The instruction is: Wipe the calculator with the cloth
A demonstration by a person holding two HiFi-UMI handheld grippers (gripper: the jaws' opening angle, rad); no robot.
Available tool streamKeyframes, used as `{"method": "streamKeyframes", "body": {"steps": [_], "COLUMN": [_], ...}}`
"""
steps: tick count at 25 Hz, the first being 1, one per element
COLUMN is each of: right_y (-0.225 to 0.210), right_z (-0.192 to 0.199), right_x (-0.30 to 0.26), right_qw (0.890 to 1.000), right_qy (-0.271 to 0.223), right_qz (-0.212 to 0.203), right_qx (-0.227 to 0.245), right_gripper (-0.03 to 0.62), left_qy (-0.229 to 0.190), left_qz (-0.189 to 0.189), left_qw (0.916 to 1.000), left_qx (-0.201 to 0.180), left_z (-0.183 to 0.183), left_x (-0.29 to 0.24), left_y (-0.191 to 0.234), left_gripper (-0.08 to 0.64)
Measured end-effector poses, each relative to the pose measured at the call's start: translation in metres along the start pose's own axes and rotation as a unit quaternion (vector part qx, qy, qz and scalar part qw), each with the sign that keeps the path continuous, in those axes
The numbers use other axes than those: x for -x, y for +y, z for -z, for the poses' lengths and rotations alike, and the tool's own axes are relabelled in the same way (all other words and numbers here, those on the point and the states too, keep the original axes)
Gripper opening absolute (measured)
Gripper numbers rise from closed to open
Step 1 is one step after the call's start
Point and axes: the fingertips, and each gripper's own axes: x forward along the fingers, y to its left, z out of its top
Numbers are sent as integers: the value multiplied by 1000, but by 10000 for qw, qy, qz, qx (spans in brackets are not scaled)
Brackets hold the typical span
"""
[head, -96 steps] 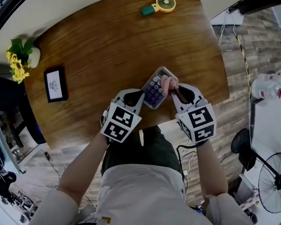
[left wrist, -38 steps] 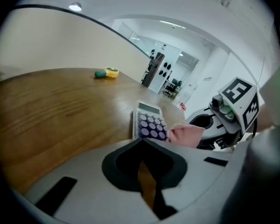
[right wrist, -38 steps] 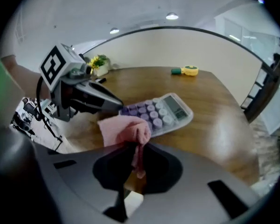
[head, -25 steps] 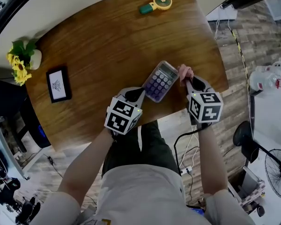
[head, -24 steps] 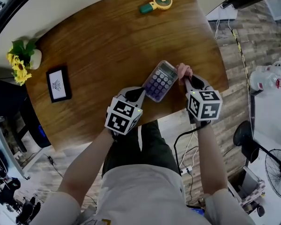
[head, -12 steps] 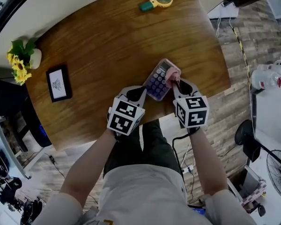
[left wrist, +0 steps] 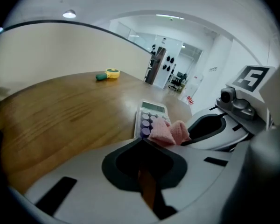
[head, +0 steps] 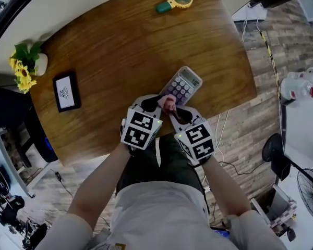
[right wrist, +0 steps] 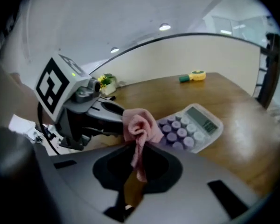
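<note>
A calculator (head: 181, 87) with purple keys lies slantwise on the brown table (head: 120, 46), close to its near edge. My right gripper (head: 169, 108) is shut on a bunched pink cloth (head: 167, 102), which rests on the calculator's near end. In the right gripper view the cloth (right wrist: 139, 122) hangs down between the jaws, in front of the calculator (right wrist: 191, 125). My left gripper (head: 155, 102) is shut, its tips right at the calculator's near left corner beside the cloth. The left gripper view has the calculator (left wrist: 151, 115) just beyond the tips, and the cloth (left wrist: 170, 132) to their right.
A yellow and green gadget (head: 176, 1) lies at the table's far edge. A small framed picture (head: 65, 91) and a pot of sunflowers (head: 23, 66) stand at the left. The table's near edge runs under my grippers. A floor fan (head: 308, 191) stands right.
My right gripper has carried the cloth leftward from the calculator's right side, across the keys, to its near end beside the left gripper. The left gripper has barely moved.
</note>
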Motion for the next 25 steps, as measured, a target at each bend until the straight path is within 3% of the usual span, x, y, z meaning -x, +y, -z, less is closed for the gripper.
{"method": "streamKeyframes", "body": {"steps": [3,5,8,10,13,16,21,25], "right_y": [-1,-26,-91,-131,-158,-145,-88,-32], "right_z": [10,9,-8,-22,-41,-42,-36,-26], "right_x": [12,27,54,70,71,39,7,-9], "right_qw": [9969,9973,9962,9868,9755,9810,9896,9952], "right_qy": [160,152,-230,-604,-895,-637,-330,-303], "right_qz": [-638,-499,524,1267,1842,1741,1396,867], "right_qx": [-424,-521,-659,-805,-809,-577,45,335], "right_gripper": [35,35,37,37,37,36,35,34], "left_qy": [14,5,-5,8,-9,-34,-52,-37], "left_qz": [17,21,27,50,94,103,53,26], "left_qw": [10000,10000,10000,10000,9999,9998,9999,9999], "left_qx": [-11,-16,8,1,80,144,105,106], "left_z": [0,-1,-1,0,0,-1,-1,1], "left_x": [0,0,1,1,1,1,0,2], "left_y": [0,0,-1,-2,-2,1,-1,2], "left_gripper": [2,2,2,2,2,2,2,2]}}
